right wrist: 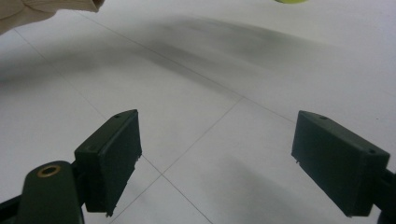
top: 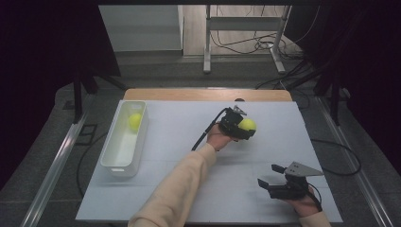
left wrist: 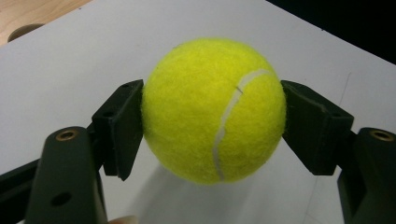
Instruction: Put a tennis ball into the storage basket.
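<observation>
White tray (top: 124, 163) sits long-side along the left edge of the white table (top: 189, 189) — one yellow-green ball (top: 135, 121) lies in its far end, the rest of the tray is bare. A second tennis ball (top: 247, 124), well to the right of the tray and level with its far end, is pinched in the left gripper (top: 242, 127); in the left gripper view the two black pads (left wrist: 119, 128) press on opposite sides of the tennis ball (left wrist: 213, 109), which hangs clear of the table with its shadow underneath. Cream sleeve (top: 177, 187) runs diagonally from the near edge up to that gripper. Right gripper (top: 268, 180) rests far right of the tray, close to the table's near edge, jaws spread with nothing between them — the right gripper view has bare white surface between its pads (right wrist: 109, 158). Between the tray and the held ball the table top is open; a wooden strip (top: 208, 94) borders the far edge beyond the tray
</observation>
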The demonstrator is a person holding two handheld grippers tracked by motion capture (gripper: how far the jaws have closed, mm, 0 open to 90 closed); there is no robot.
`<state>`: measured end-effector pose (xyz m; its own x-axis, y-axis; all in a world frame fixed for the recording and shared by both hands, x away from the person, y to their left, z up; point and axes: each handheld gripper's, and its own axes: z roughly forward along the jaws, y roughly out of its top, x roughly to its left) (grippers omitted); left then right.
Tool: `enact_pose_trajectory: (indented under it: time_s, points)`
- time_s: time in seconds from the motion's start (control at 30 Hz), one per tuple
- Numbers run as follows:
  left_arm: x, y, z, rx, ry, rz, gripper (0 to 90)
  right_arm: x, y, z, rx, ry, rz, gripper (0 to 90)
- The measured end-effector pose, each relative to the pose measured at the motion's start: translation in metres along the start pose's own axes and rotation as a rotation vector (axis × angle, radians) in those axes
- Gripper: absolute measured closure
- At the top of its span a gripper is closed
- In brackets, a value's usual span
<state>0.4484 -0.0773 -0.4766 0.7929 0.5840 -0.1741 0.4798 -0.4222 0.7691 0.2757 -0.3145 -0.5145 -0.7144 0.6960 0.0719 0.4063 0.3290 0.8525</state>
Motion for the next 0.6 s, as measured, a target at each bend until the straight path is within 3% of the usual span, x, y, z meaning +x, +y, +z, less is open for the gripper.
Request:
enact_pose_trajectory:
  time_s: [0.6]
  points:
    - [0.000, -0.011, -0.041, -0.042, 0.012, -0.005, 27.3, 0.001, 0.001, 0.001, 0.004, -0.004, -0.005, 16.5]
